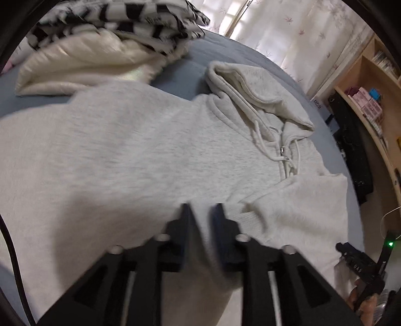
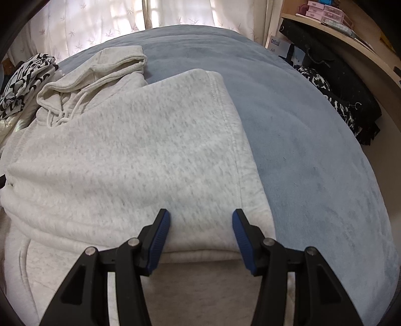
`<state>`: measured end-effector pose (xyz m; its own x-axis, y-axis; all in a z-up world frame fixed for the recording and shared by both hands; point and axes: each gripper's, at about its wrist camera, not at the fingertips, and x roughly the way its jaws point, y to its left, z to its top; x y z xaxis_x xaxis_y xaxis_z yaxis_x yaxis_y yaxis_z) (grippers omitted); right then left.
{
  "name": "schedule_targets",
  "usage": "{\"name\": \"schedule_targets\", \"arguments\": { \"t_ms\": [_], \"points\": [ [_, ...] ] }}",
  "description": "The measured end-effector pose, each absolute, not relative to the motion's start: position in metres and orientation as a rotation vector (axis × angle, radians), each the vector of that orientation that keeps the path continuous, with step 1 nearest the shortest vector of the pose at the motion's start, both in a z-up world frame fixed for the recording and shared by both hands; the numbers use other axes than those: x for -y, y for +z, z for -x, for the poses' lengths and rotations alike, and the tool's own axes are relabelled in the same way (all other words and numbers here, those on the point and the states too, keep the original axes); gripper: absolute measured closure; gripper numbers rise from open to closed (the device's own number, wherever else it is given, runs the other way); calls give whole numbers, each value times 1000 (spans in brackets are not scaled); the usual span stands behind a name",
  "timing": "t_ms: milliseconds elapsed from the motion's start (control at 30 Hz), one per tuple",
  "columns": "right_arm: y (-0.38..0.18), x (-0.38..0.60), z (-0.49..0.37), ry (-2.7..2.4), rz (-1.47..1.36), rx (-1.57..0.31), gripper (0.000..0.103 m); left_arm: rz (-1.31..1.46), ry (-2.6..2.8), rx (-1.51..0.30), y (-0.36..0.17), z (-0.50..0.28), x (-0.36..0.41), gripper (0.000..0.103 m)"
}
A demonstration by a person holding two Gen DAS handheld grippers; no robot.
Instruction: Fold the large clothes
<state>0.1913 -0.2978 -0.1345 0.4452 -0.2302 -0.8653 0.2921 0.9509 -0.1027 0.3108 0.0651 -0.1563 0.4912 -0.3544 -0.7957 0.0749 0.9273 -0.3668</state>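
The grey hoodie (image 1: 140,155) lies on the blue bed (image 2: 313,140). The left tool (image 1: 202,210) pinches its fabric and shows the zipper (image 1: 282,150); the right tool (image 2: 201,217) hovers spread over a folded panel

A home bedroom: blue-covered bed (image 2: 300,140), curtained window (image 2: 100,22), wooden shelves (image 1: 371,82).

The left gripper (image 1: 201,208) points forward and down, its black fingers (image 1: 184,218) drawn near each other with a narrow gap, possibly pinching cloth, though blur hides the contact; the right gripper (image 2: 201,218) sits level, its blue-padded fingers (image 2: 160,234) spread wide apart, nothing held between them.
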Motion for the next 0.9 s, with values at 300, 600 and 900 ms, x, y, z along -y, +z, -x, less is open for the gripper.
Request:
{"name": "schedule_targets", "arguments": {
  "t_ms": [300, 600, 900],
  "points": [
    [-113, 285, -172, -289, -61, -1041, 50, 50, -205, -1076, -123, -250, -86, 49],
    [-101, 263, -161, -200, -83, -1030, 50, 277, -159, -1173, -153, -221, -170, 49],
    [-96, 238, -159, -162, -71, -1025, 50, 404, -147, -1205, -162, -223, -199, 37]
  ]
}}
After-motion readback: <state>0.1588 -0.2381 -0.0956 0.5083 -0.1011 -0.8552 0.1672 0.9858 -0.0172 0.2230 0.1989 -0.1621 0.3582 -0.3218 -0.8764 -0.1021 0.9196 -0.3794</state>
